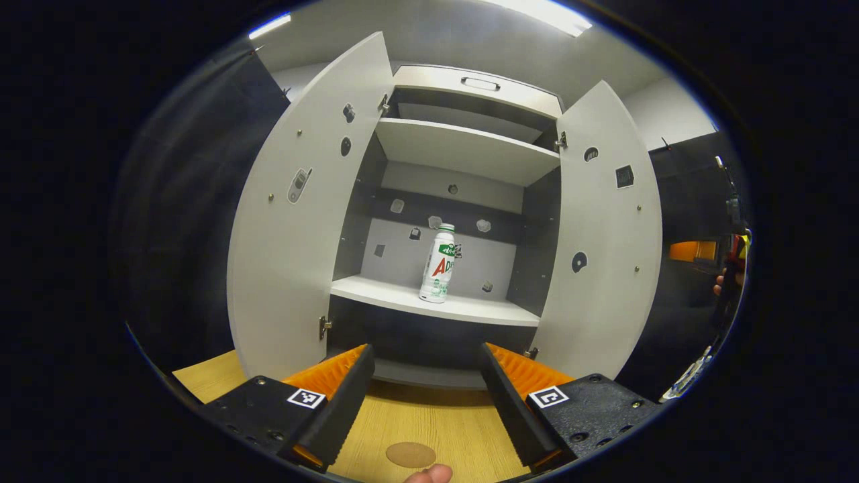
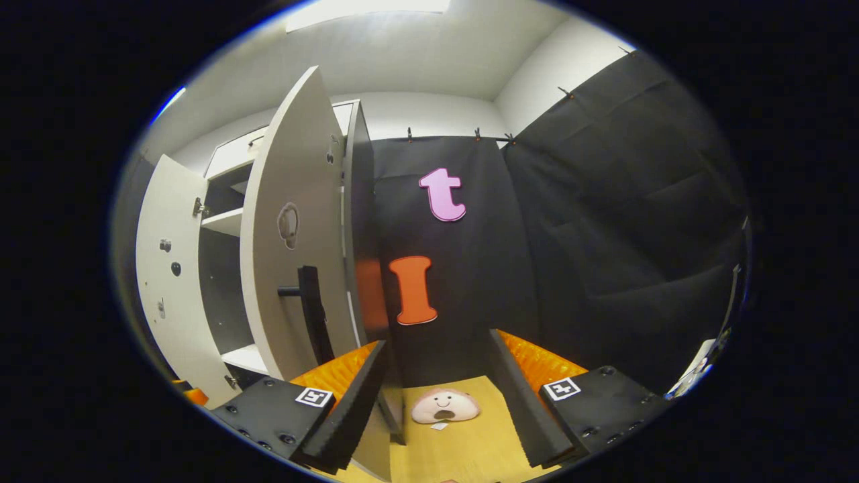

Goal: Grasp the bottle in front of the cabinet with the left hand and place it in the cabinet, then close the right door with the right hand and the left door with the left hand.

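The cabinet is standing with both doors swung wide, the right door showing its dark handle. The bottle is sitting upright on the middle shelf, its label too small to read. The left gripper and right gripper are gaping, holding nothing.

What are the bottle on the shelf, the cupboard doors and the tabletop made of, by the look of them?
Bottle: likely white plastic, smooth, faint sheen, printed wrap label.
Cabinet doors: probably laminated board, matt pale grey, flat faces with metal hinges.
Table: wood or wood-look laminate, showing yellowish straight grain.
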Demonstrator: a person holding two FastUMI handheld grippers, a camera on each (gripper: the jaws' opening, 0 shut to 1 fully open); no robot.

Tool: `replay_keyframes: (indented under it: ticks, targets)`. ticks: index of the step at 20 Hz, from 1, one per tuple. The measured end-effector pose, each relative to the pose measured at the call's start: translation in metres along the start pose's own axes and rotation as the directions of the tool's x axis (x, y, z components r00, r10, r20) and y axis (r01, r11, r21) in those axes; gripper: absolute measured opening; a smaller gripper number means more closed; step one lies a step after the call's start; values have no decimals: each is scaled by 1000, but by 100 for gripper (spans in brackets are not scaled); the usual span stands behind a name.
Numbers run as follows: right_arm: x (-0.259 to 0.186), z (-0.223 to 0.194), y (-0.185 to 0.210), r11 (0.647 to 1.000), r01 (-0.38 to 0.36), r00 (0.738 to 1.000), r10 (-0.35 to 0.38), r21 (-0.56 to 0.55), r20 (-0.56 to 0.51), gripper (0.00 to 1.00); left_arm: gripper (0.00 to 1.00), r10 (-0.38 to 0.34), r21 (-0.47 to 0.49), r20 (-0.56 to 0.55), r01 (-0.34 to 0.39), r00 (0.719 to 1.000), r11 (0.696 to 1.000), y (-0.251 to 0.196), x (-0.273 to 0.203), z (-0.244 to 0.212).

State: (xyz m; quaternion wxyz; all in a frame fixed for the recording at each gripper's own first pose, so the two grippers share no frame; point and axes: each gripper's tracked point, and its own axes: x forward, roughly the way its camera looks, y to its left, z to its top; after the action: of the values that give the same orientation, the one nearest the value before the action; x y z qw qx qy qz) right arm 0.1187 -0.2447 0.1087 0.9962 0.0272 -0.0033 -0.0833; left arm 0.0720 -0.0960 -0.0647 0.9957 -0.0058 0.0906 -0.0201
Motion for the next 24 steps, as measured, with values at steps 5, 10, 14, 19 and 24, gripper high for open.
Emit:
replay_keyframes:
  ticks: [5,10,14,19,24]
  targets:
    - [8,4,21,998,19,999,-17,-59,28,98,95,15,-7,2,-15,1000,1000,24,3,1]
    - [7,-2,26,997,54,998,-52,-56,27,97,95,36,-2,19,-36,999,999,43,7,3]
    - [7,-1,33,995,47,999,-45,-83,18,96,95,32,-17,41,-31,999,999,51,14,8]
    - [1,0,59,987,26,999,-21,-157,33,97,95,45,-40,60,-43,997,998,59,22,14]
    - [0,-8,91,994,-51,999,51,-101,1,97,95,57,-21,69,-56,996,998,73,20,20]
